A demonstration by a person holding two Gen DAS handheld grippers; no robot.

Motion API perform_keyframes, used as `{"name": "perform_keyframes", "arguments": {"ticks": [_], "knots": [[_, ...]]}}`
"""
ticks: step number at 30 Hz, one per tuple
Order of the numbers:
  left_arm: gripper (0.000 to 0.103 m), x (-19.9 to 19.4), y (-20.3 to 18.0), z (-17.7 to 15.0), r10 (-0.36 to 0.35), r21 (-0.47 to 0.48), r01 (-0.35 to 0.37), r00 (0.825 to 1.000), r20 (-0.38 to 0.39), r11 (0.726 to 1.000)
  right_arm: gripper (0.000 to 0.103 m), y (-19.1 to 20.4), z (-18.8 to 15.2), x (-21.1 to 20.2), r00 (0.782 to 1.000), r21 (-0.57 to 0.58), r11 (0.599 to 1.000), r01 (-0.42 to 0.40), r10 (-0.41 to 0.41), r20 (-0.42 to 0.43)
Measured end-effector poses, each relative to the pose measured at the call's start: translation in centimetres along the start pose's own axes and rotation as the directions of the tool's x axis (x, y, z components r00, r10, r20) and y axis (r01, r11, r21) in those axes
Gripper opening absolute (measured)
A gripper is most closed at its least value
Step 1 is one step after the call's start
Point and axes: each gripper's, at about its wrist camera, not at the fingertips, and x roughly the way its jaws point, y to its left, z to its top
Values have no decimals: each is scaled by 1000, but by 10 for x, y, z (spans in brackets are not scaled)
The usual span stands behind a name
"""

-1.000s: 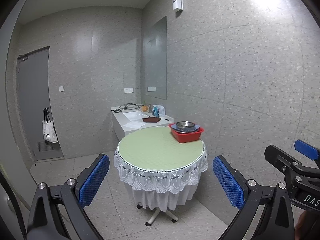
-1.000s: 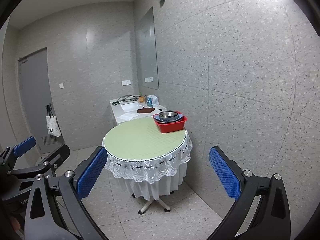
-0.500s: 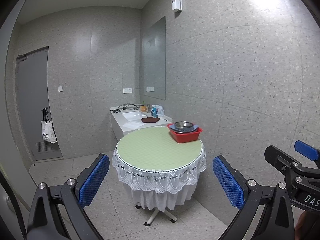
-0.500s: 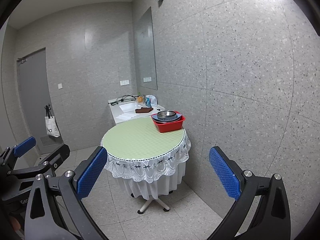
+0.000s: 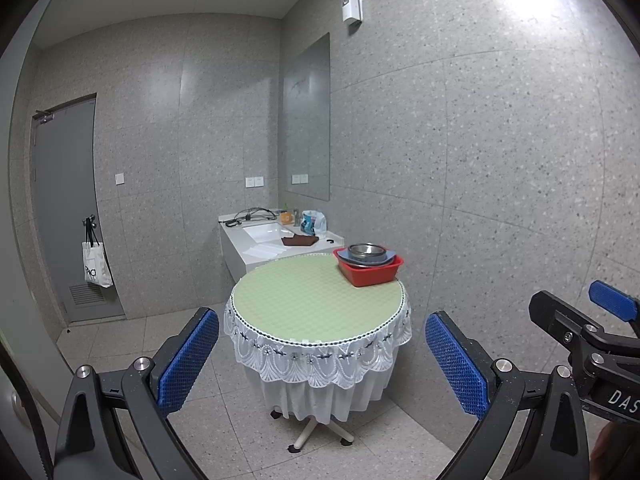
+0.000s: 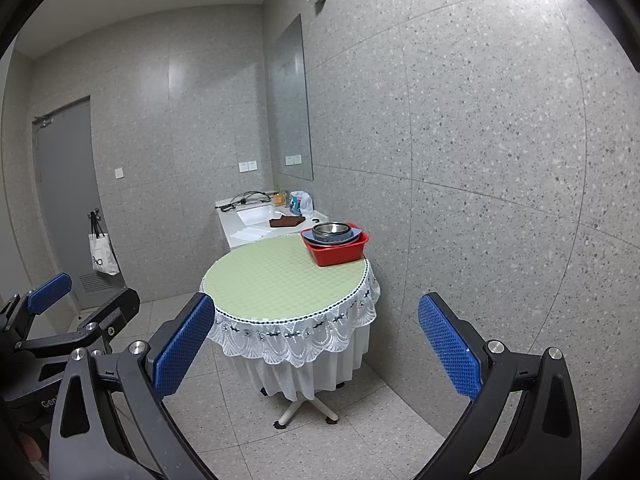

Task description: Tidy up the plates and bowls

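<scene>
red tub [image 5: 370,271] on the round surface [image 5: 316,300] holds a blue plate [image 6: 332,239] under a steel bowl [image 5: 365,251] — left tongs [image 5: 322,356] and right tongs [image 6: 316,340] both gape, gripping nothing.

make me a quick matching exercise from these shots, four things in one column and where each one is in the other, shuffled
Things:
1. red basin
2. metal bowl
3. white tote bag
4. brown cloth

Places:
A. hanging on the grey door
B. on the white sink counter
C. at the far right edge of the round table
D. stacked on the blue dishes inside the basin

Pairs: 1-C, 2-D, 3-A, 4-B

Both tools, left tool and right tool, are open and far from the table.
</scene>
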Motion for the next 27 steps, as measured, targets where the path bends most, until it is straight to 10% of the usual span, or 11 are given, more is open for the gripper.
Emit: {"name": "perform_keyframes", "arguments": {"ticks": [27], "knots": [[102, 7, -14, -5, 14, -7, -14, 1000, 9, 1000, 103, -1, 6, 5, 1000, -9, 1000, 0, 0, 10]]}}
